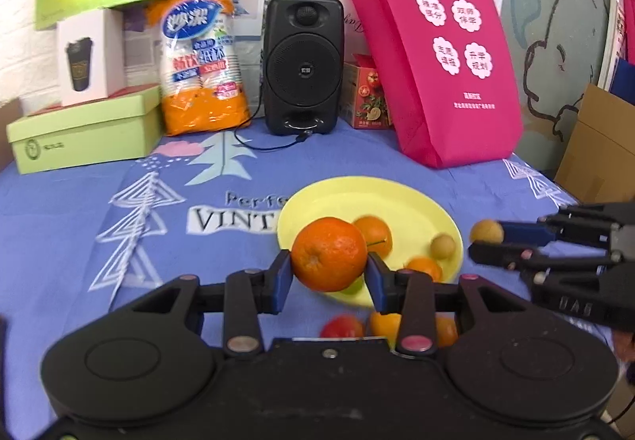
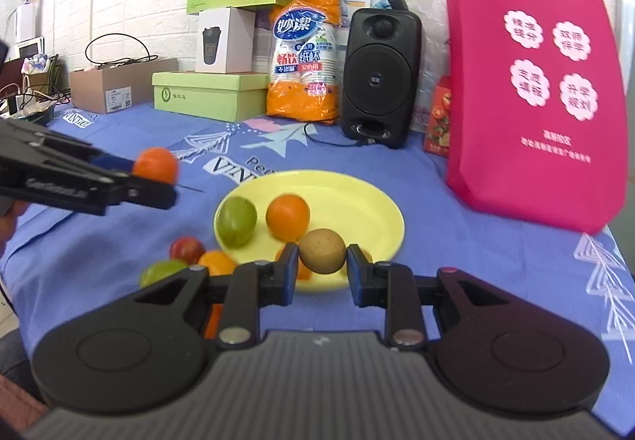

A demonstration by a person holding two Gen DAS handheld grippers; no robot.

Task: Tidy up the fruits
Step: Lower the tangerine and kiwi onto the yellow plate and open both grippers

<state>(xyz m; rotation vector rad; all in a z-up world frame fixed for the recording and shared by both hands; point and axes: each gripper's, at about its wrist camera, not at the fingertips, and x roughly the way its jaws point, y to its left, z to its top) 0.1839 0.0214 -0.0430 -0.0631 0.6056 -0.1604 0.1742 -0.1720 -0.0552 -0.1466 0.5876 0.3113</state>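
- Left gripper (image 1: pixel 328 277) — jaws clamped on an orange (image 1: pixel 329 253), held in the air over the near rim of the yellow plate (image 1: pixel 397 193), likely to set it down there.
- Loose fruit (image 2: pixel 190 249) lies on the blue cloth (image 1: pixel 59 221), just beside the plate.
- Right gripper (image 2: pixel 322 273) — jaws pinch a small brownish fruit (image 2: pixel 322 250) above the plate's near edge.

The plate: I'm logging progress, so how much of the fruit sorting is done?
Done: the plate holds a green fruit and an orange, among others. In hand: the left gripper grips an orange; the right gripper grips a brown fruit. Left: a red fruit and others on the cloth.
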